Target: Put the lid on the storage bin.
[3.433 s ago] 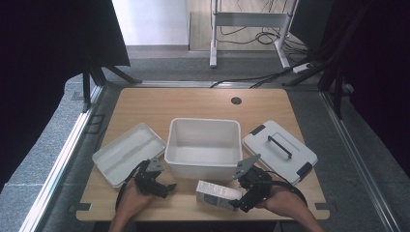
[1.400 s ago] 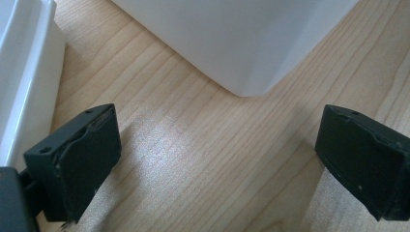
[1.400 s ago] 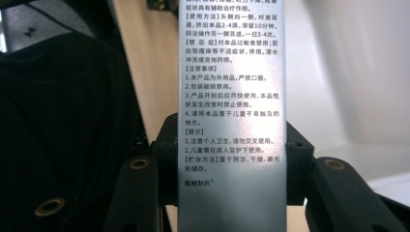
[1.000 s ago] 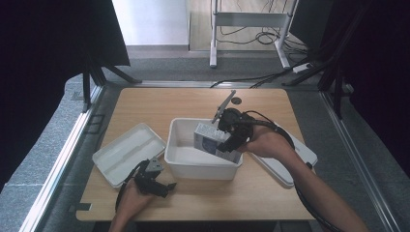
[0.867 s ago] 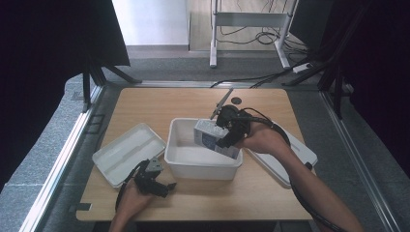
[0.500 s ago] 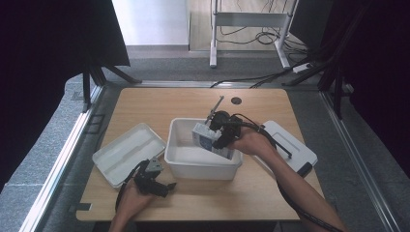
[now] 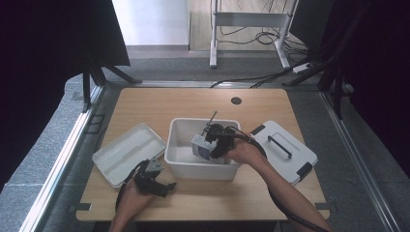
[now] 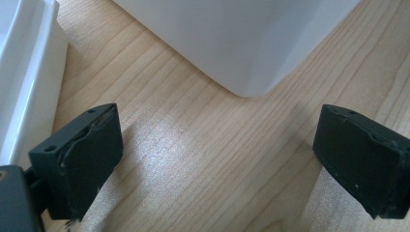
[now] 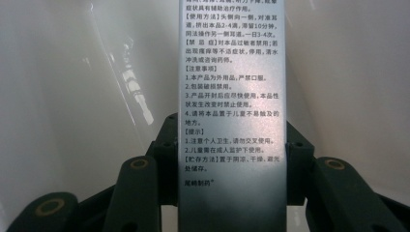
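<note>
A grey-white carton with printed text (image 9: 232,96) is clamped between the jaws of my right gripper (image 9: 232,159). In the high view that carton (image 7: 200,147) hangs low inside the white bin (image 7: 176,162), with the right gripper (image 7: 209,145) shut on it from the right side. My left gripper (image 7: 162,187) rests on the table near the front edge, left of the bin. Its black fingers (image 8: 80,159) stand wide apart over bare wood, nothing between them, and the bin's corner (image 8: 251,53) lies just ahead.
A white tray (image 7: 126,152) lies to the left of the bin. The bin's lid (image 7: 285,150) with black handle and clips lies at the right. A round cable hole (image 7: 236,100) sits at the table's far side.
My right gripper has carried the carton from the front edge up over the bin and then lowered it down into the bin. The left gripper has stayed put.
</note>
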{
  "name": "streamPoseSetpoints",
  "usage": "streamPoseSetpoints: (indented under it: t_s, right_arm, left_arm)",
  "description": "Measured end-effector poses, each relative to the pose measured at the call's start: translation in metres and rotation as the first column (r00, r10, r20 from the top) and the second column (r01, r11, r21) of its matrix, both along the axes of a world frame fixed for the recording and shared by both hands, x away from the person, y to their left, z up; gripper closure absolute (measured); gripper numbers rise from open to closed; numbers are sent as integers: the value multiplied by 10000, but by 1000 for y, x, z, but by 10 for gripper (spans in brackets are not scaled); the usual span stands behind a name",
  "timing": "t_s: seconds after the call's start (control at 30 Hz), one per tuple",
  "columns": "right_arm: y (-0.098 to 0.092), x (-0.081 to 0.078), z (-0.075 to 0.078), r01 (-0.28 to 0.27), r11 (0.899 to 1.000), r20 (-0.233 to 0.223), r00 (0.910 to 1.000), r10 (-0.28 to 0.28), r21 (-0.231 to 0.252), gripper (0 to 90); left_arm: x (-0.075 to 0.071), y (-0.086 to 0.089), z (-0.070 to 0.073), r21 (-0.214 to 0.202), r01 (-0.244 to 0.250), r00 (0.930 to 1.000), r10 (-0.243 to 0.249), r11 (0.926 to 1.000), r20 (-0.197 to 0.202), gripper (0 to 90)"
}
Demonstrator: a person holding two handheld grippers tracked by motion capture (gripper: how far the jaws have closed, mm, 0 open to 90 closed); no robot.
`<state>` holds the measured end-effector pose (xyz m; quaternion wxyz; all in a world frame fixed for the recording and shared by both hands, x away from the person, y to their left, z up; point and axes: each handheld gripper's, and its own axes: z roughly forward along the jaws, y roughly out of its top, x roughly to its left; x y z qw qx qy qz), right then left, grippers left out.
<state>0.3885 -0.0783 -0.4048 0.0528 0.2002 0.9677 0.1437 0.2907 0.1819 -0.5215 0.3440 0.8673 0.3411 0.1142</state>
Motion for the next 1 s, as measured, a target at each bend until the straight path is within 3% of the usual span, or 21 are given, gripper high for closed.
streamPoseSetpoints:
  t_s: [0.17,0.6,0.73,0.87,1.0]
  right_arm:
    - [2,0,-2,-91,9998,-14,10000,91,-186,520]
    - [-5,-1,15,-28,9989,184,9998,19,476,450]
    - [-12,-5,25,-118,9954,296,9995,90,949,376]
    - [-22,-12,37,-102,9869,577,9983,9,1609,216]
    - [-29,-17,43,-19,9802,739,9972,-130,1981,125]
  left_arm:
    - [0,0,0,-1,-2,10000,2,10000,2,37]
    - [0,0,0,7,-12,10000,12,10000,-11,36]
    - [-1,0,0,18,-66,10000,66,10000,-11,35]
    - [-2,0,0,7,-95,10000,95,10000,5,45]
    - [-2,0,0,15,-83,10000,83,10000,-7,45]
